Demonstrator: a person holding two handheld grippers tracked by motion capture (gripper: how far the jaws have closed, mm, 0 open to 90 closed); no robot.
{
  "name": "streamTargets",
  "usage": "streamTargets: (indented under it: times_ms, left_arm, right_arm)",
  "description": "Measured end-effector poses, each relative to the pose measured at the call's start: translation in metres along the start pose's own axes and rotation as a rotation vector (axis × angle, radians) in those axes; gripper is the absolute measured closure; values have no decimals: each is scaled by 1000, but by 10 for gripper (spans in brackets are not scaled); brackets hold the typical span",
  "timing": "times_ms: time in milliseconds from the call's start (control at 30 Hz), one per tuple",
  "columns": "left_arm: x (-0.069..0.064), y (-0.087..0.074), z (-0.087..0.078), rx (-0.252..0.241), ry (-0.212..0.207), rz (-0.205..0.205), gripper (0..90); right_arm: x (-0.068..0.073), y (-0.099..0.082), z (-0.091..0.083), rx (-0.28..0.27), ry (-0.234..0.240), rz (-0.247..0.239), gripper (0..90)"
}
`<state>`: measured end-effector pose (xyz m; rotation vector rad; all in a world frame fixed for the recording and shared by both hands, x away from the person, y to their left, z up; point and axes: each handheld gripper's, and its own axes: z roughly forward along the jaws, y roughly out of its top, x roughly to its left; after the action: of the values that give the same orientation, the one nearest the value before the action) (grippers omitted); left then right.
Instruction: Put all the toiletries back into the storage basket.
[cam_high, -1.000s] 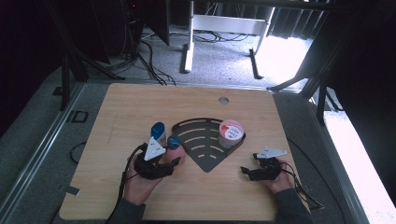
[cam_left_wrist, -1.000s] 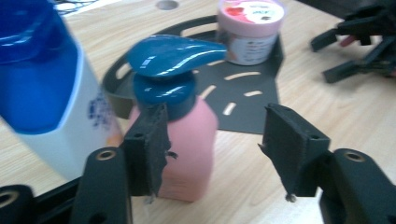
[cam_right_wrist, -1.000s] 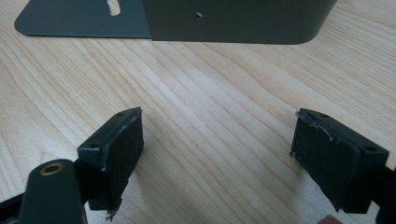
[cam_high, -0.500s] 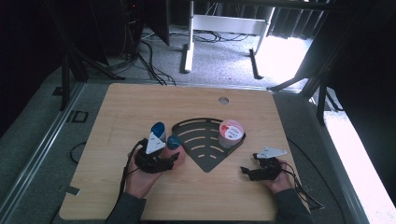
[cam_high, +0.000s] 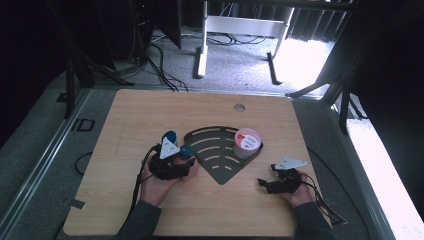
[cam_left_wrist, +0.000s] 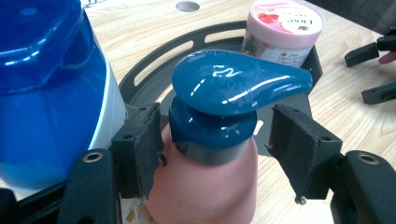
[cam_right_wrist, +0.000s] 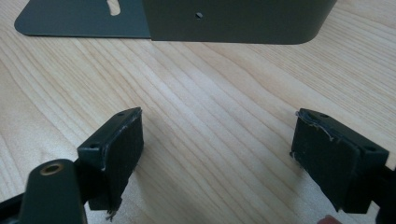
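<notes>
Left gripper view looks straight down its two jaws at the pink pump bottle (cam_left_wrist: 205, 186), taken here as the landmark. To the bottle's left, close against it, stands a blue-capped white bottle (cam_left_wrist: 51, 88). The left gripper (cam_left_wrist: 212, 140) has its jaws apart and has just been opening; the bottle's teal collar sits between them, the left pad (cam_left_wrist: 144, 144) touching or nearly touching the collar and the right pad (cam_left_wrist: 299, 149) clearly off it, so nothing is clamped. The bottle stands upright, its long axis vertical, and the teal pump head (cam_left_wrist: 238, 81) points right, toward the dark fan-shaped rack (cam_left_wrist: 149, 70) lying behind and to the right of the bottle. A pink-lidded tub (cam_left_wrist: 285, 28) sits at the rack's far right corner.

In the high view the bottle (cam_high: 186, 152) stands at the rack's left edge, and the left gripper is the nearer one by far. The right gripper (cam_right_wrist: 217, 154) rests well to the bottle's right, beyond the rack, jaws wide apart over bare wooden table (cam_right_wrist: 210, 93), holding nothing.
</notes>
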<state>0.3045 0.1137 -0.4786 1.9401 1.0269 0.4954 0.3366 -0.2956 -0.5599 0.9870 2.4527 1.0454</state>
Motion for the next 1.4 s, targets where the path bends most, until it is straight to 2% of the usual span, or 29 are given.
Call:
streamTargets:
  times_ms: [1133, 1233, 1267, 1400]
  left_arm:
    - [9, 5, 14, -31, -18, -45, 442]
    - [8, 6, 14, -32, -36, -38, 467]
    - [8, 6, 14, -36, -35, -40, 501]
    - [6, 7, 13, -30, -24, -27, 517]
  right_arm:
    - [0, 0, 0, -1, 1, -1, 166]
    - [0, 0, 0, -1, 2, -1, 166]
    - [0, 0, 0, 0, 2, -1, 166]
    - [0, 0, 0, 0, 2, -1, 166]
